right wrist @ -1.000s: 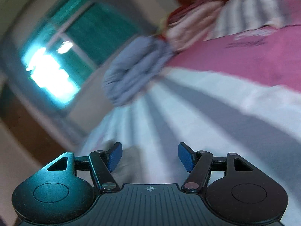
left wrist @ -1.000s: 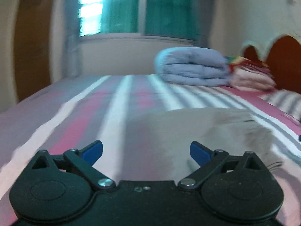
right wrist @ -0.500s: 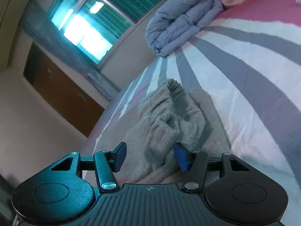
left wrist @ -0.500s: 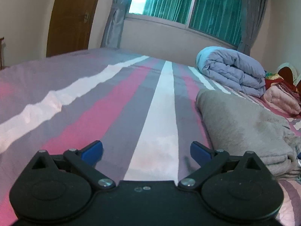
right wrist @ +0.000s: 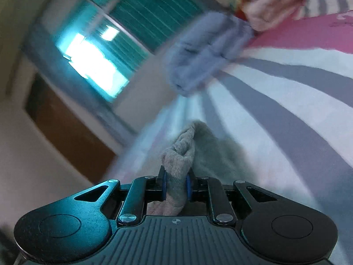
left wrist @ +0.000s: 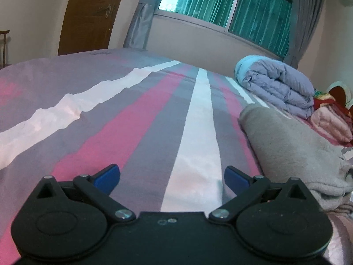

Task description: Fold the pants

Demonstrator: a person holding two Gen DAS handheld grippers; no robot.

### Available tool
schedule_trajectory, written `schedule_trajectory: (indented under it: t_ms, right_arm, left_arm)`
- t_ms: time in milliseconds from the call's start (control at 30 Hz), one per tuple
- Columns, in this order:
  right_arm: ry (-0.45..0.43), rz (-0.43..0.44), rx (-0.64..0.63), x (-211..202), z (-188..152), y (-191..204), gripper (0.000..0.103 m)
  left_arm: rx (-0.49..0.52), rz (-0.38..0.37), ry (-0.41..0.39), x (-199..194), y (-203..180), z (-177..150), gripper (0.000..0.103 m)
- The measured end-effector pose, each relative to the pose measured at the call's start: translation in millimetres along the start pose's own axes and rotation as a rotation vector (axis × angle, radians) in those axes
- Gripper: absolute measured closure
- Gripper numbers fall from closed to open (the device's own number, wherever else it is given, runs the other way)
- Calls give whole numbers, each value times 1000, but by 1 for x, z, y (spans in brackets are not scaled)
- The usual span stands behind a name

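the left gripper hangs low over the striped bed, its blue-tipped jaws spread wide with only the sheet between them. grey pants lie folded in a thick pile just to its right. beyond them rest a rolled blue-grey duvet and pink bedding. a wooden door and a green-curtained window stand behind.

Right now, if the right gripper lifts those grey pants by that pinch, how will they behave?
Probably floppy: the grey pants bunch into a soft ridge where the right gripper is closing on them. The thick, fuzzy pile suggests some weight, so the rest would likely drag. Slipping seems unlikely, given the nap.
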State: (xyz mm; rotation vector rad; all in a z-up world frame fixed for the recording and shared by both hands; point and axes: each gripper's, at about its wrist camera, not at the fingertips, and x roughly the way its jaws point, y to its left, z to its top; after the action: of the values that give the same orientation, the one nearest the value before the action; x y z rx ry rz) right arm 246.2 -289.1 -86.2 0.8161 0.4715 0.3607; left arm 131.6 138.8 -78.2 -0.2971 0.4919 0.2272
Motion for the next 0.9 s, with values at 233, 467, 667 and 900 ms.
schedule_trajectory:
  t_ms: [233,467,667,900]
  right_arm:
    - [58,-18,53,10,-2,-16,87]
    - [3,66,2,-1,-5,1,87]
    - [65,-14,67,12,-6,-16,84]
    - [0,24,41,-22,-11,-2,46]
  left_arm:
    - [5,5,0,0,-2,0,7]
    - [11,7,2,0,-1,0,7]
    - [10,25,5,0,-3,0,7]
    - [-29,-22,-18,-13,1,1,7]
